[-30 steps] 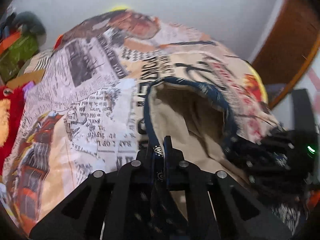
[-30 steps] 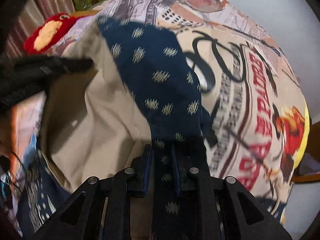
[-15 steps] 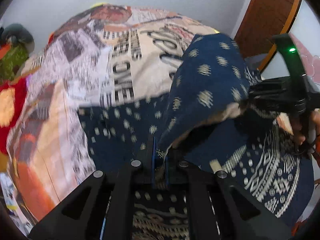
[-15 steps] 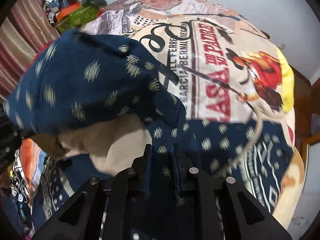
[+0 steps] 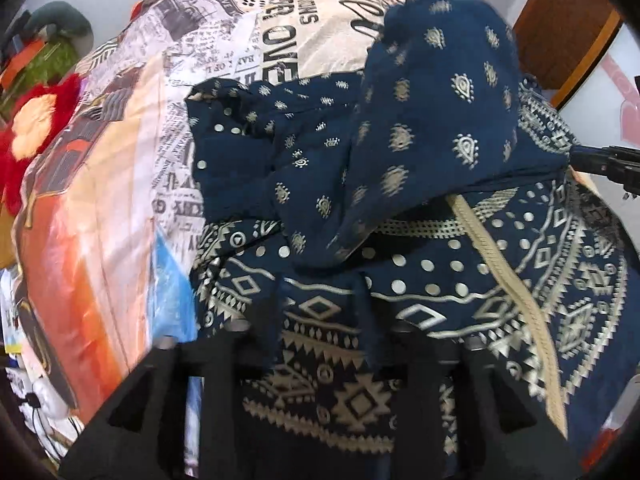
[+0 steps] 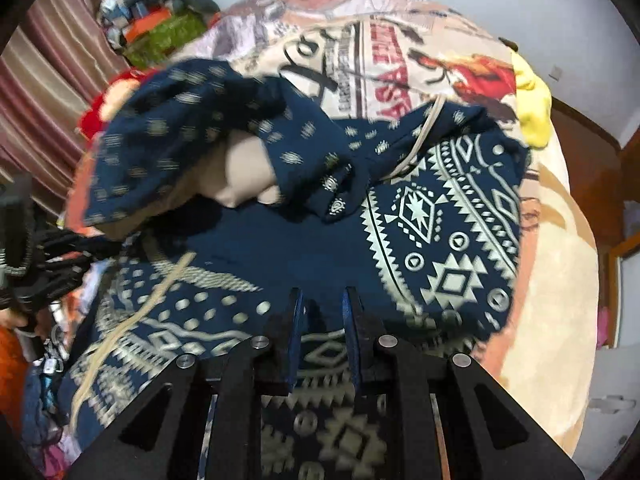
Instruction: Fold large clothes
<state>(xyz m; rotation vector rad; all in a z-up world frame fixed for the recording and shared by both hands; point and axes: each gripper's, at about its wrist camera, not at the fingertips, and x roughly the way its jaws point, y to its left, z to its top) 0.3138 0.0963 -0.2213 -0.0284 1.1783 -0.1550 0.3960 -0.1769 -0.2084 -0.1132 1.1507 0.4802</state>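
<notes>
A large navy garment (image 5: 460,280) with cream geometric print lies spread on the bed; it also shows in the right wrist view (image 6: 448,216). A folded-over part with small motifs (image 5: 440,120) drapes across it, its beige lining (image 6: 240,176) showing. My left gripper (image 5: 320,320) has cloth lying over and between its fingers, which hides the tips. My right gripper (image 6: 322,304) is open over the cloth with nothing between its fingers. The right gripper shows at the right edge of the left view (image 5: 612,164), touching the fold's edge.
The bed cover (image 5: 120,200) has a newspaper and poster print (image 6: 380,48). A red plush (image 5: 32,120) and green bags (image 6: 160,36) lie at the far left. A wooden door (image 5: 560,32) stands at right. A striped curtain (image 6: 48,80) hangs left.
Both grippers swung the garment down onto the bed and it now lies spread out. The right gripper has opened and let go of the cloth.
</notes>
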